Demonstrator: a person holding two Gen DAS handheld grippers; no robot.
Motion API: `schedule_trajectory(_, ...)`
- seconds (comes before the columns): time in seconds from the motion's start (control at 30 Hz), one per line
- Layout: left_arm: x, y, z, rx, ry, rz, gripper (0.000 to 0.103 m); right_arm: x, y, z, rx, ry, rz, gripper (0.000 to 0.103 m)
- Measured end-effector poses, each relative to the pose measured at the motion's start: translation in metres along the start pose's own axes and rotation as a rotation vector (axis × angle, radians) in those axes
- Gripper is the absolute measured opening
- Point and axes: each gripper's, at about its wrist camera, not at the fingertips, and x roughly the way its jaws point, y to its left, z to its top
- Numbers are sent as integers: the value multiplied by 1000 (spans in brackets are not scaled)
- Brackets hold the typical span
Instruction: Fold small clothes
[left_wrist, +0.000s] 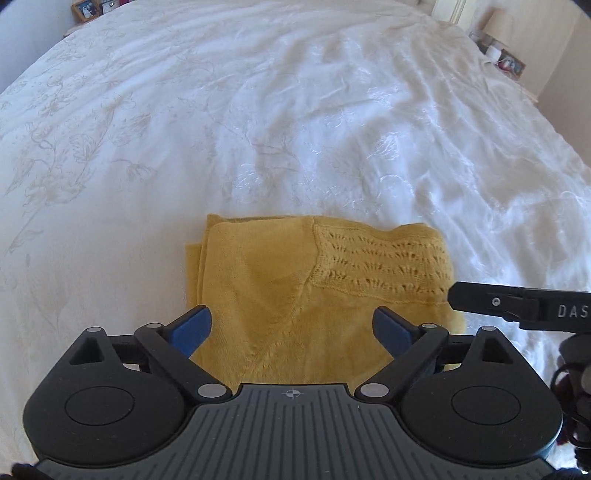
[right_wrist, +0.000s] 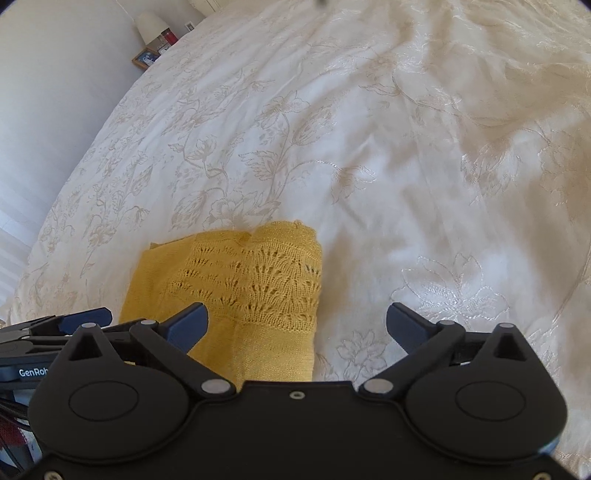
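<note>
Your left claw (left_wrist: 291, 328) fills the near edge of the left wrist view, its two blue-padded fingers (left_wrist: 194, 326) spread wide and gripping nothing. One folded mustard knit garment (left_wrist: 295, 280) lies flat on the white bedspread (left_wrist: 258, 129), just beyond and beneath the gap between the fingers.

From the right wrist, your right claw (right_wrist: 297, 325) is likewise spread wide and empty. That same single garment (right_wrist: 251, 284) lies toward its left finger, and the left claw (right_wrist: 85, 319) pokes in beside it.
</note>
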Motion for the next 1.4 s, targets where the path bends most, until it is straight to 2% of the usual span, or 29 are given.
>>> schedule_trajectory(0.2, 41, 16, 5, -14, 97, 84, 103, 31, 1, 1, -47, 83, -78, 103)
schedule_trajectory(0.37, 61, 37, 4, -122, 157, 9, 103, 46, 5, 0, -104, 104, -123, 103)
schedule_trajectory(0.53, 62, 46, 2, -133, 162, -26, 103, 53, 10, 0, -144, 105, -155, 103)
schedule_trajectory(0.73, 61, 50, 2, -145, 162, -49, 103, 53, 6, 0, -118, 95, -139, 103)
schedule_trajectory(1.03, 64, 44, 5, -170, 158, -24, 103, 50, 4, -3, -115, 72, -121, 103)
schedule_trajectory(1.33, 64, 42, 13, -184, 196, -9, 103, 45, -2, -4, -131, 52, -68, 103)
schedule_trajectory(1.4, 61, 39, 15, -170, 182, 9, 103, 41, -5, -4, -114, 46, -52, 103)
